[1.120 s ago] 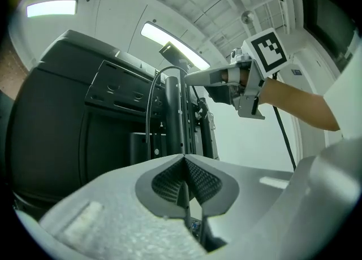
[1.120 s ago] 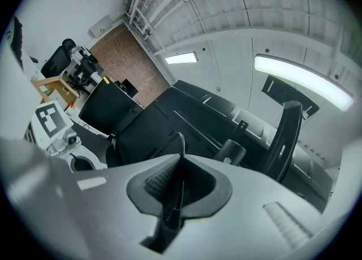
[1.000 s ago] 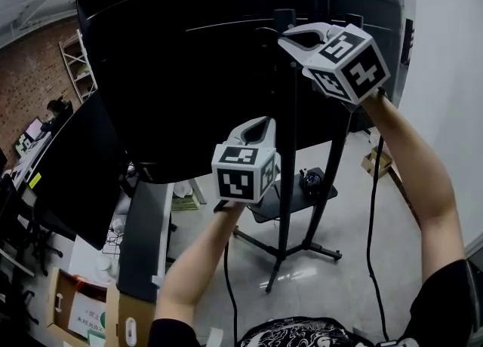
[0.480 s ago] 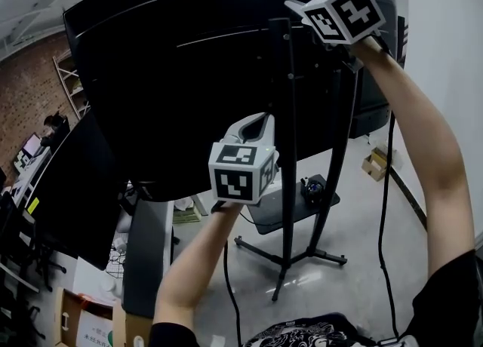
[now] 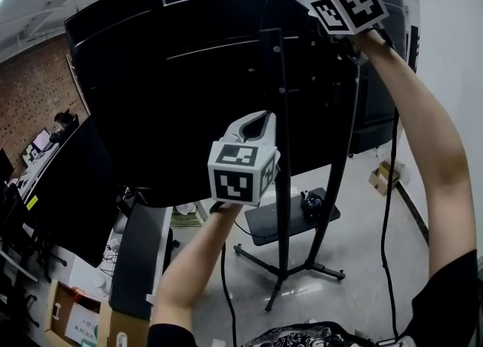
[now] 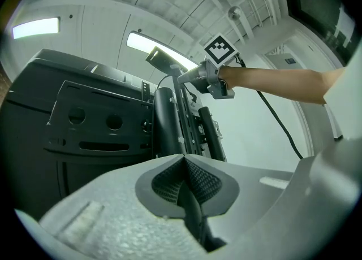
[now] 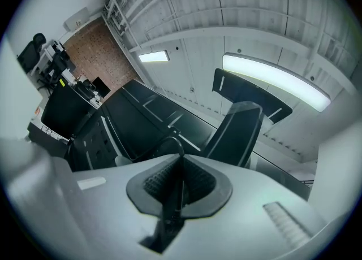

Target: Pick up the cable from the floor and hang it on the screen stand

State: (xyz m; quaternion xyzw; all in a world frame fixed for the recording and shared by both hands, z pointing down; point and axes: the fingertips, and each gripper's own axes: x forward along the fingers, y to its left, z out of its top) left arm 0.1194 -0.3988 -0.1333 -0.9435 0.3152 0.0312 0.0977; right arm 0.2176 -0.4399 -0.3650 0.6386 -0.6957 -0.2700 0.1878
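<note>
Two grippers share one thin black cable (image 5: 388, 210): the nearer left gripper (image 6: 184, 168) is clamped tight on it, the raised right gripper (image 7: 181, 168) pinches it beside the top of the single screen stand (image 5: 281, 149), and its slack hangs floorward.

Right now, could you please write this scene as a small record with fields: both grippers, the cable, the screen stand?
right gripper: shut on the thin black cable; raised near the top of the screen stand
left gripper: jaws together on a dark strand, apparently the same cable; held lower, in front of the screen back
cable: arcs out ahead of the right jaws
screen stand: upright black pole, legs spread on the floor
hung: not visibly resting on the stand yet
</note>
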